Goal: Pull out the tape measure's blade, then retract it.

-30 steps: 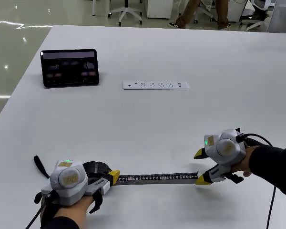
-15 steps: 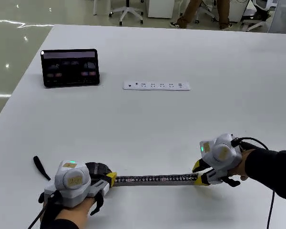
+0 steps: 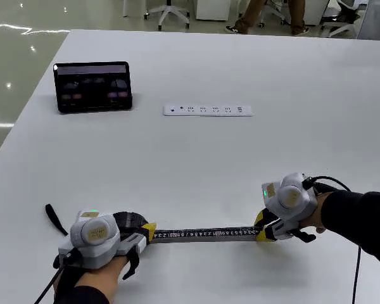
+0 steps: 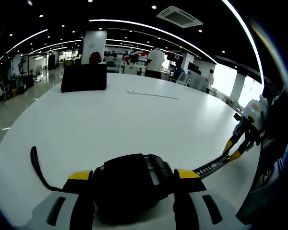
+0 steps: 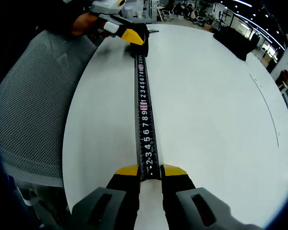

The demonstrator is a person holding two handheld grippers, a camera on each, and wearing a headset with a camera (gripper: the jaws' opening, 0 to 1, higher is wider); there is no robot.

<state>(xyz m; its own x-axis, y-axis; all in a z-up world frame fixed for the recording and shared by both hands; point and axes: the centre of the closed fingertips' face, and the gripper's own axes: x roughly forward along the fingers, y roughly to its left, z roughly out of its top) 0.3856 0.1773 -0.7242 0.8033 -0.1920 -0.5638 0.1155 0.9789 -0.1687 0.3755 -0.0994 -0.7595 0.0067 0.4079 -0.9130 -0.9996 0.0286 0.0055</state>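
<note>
The black tape measure case (image 3: pixel 130 223) lies at the near left of the white table (image 3: pixel 209 164), and my left gripper (image 3: pixel 139 232) is shut around it. In the left gripper view the case (image 4: pixel 134 184) sits between the yellow-tipped jaws of my left gripper (image 4: pixel 134 175). Its blade (image 3: pixel 202 235) runs flat to the right, numbers up. My right gripper (image 3: pixel 259 229) is shut on the blade's end. In the right gripper view the blade (image 5: pixel 143 110) stretches away from my right gripper (image 5: pixel 151 171) towards the case (image 5: pixel 138 37). A black wrist strap (image 3: pixel 52 218) trails left of the case.
A dark tablet (image 3: pixel 92 87) stands propped at the far left. A white power strip (image 3: pixel 207 111) lies in the middle of the table. The left table edge drops to a shiny floor (image 3: pixel 12 69). A black cable (image 3: pixel 358 266) hangs from my right hand.
My right gripper's jaws stood wide apart around the blade's end a second ago; they have closed on it. The gripper has shifted slightly left. The left gripper and case have barely moved.
</note>
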